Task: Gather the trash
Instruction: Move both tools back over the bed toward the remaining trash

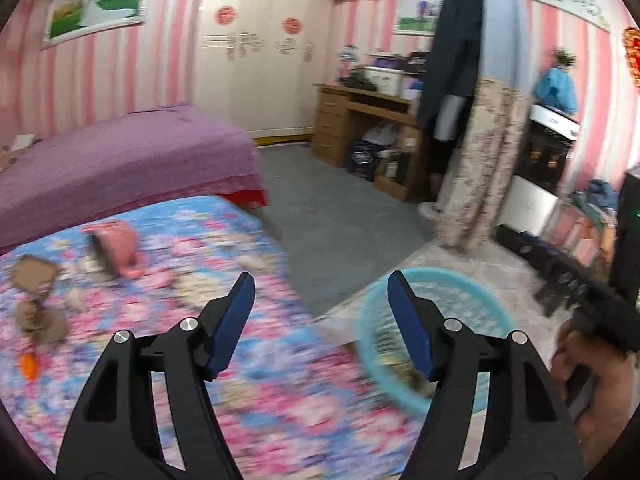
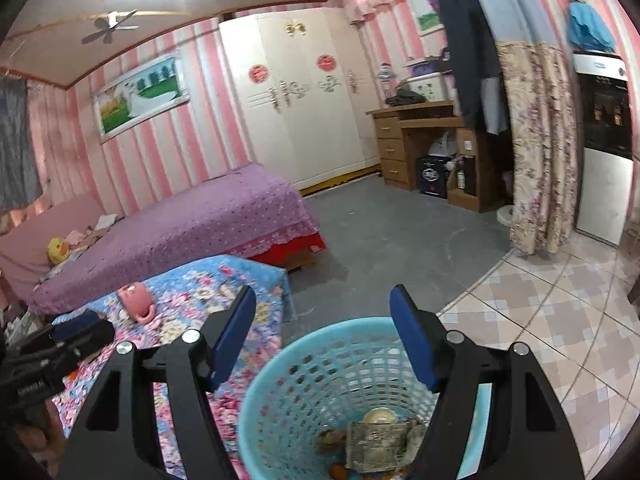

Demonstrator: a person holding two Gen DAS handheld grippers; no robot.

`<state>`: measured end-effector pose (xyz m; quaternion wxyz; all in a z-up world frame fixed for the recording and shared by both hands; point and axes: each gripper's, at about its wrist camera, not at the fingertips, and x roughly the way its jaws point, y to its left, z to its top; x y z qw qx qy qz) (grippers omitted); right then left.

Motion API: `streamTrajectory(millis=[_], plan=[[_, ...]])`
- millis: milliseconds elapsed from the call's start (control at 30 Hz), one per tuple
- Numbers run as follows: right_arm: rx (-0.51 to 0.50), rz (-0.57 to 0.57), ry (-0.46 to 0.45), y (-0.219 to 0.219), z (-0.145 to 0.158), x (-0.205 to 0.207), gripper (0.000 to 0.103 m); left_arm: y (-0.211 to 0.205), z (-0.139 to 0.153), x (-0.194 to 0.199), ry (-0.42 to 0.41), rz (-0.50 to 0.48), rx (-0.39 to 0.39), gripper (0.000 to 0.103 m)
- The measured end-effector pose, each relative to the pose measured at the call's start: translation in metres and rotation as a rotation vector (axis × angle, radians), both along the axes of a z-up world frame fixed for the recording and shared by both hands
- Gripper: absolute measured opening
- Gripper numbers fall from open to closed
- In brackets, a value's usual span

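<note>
Both the left gripper (image 1: 320,292) and the right gripper (image 2: 322,306) have their jaws spread wide with nothing between them. The right one hangs over a blue basket (image 2: 264,408) at the bottom of its frame, with paper trash (image 2: 374,442) lying inside. In the left view, blurred scraps (image 1: 34,276) and a pink cup (image 1: 116,246) lie at left centre on the floral cloth (image 1: 260,380), and the basket sits at lower right.

A purple bed (image 2: 192,216) lies far ahead-left of the tool, a white wardrobe (image 2: 304,96) behind it, a wooden cabinet (image 2: 416,136) ahead-right.
</note>
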<state>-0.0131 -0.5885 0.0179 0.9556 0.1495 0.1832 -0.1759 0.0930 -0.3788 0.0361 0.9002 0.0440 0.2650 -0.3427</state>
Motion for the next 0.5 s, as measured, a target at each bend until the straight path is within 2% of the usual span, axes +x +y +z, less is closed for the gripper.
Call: streamTrajectory(millis=[167, 400, 500], plan=[[-0.045, 0.099, 0.027, 0.044, 0.001, 0.026, 0.069, 0.085, 0.007, 0.026, -0.021, 0.155, 0.011, 0.070], [-0.117, 0.250, 0.067, 0.126, -0.004, 0.065, 0.069, 0.200, 0.010, 0.056, -0.023, 0.351, -0.035, 0.074], [-0.118, 0.307, 0.070, 0.159, -0.008, 0.080, 0.071, 0.232, 0.005, 0.062, -0.057, 0.409, 0.003, 0.075]])
